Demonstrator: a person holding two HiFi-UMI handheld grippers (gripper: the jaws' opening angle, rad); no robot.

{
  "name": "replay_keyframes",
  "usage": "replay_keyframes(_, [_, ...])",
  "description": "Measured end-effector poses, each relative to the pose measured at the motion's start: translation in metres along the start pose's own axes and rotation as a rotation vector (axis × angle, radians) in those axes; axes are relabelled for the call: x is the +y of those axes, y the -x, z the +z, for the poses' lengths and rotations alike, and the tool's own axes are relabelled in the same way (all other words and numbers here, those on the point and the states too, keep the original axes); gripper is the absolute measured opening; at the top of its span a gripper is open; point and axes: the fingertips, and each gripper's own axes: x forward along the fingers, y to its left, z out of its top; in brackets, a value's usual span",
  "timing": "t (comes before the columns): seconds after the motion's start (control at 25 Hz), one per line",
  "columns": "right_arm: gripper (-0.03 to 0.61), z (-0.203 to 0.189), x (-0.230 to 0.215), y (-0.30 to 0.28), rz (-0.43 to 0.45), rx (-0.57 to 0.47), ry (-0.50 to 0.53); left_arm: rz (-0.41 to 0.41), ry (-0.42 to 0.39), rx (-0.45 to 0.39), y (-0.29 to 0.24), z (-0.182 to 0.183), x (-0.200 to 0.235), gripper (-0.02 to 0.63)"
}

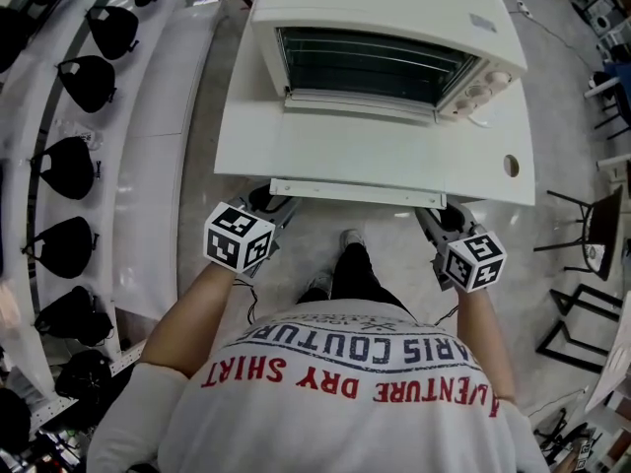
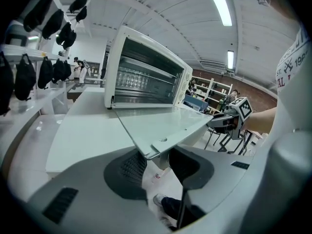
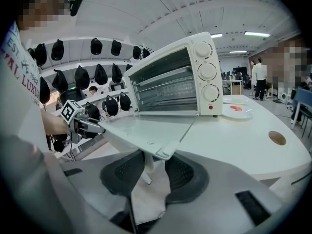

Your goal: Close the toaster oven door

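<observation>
A white toaster oven stands on a white table, its glass door folded down flat toward me. The door's handle bar runs along the front edge. My left gripper is at the bar's left end and my right gripper at its right end. In the left gripper view the door corner lies between the pads of the left gripper, which close on it. The right gripper view shows the right gripper likewise clamping the other corner.
Curved white shelves with black caps run along the left. The table has a round hole at its right and a plate beside the oven. Black chair frames stand on the right. My legs and shoes are below the door.
</observation>
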Motion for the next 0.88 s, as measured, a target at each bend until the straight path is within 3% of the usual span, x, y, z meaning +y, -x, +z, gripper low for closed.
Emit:
replay_keyframes(0.56, [0.107,0.046,0.01,0.017,0.001,-0.061,0.008,-0.004,0.062,-0.087,0.022,0.044,-0.005,0.124])
replay_keyframes(0.88, [0.11,0.068,0.008,0.025,0.022,-0.104,-0.039,0.014,0.083,-0.117,0.031,0.067,-0.006,0.121])
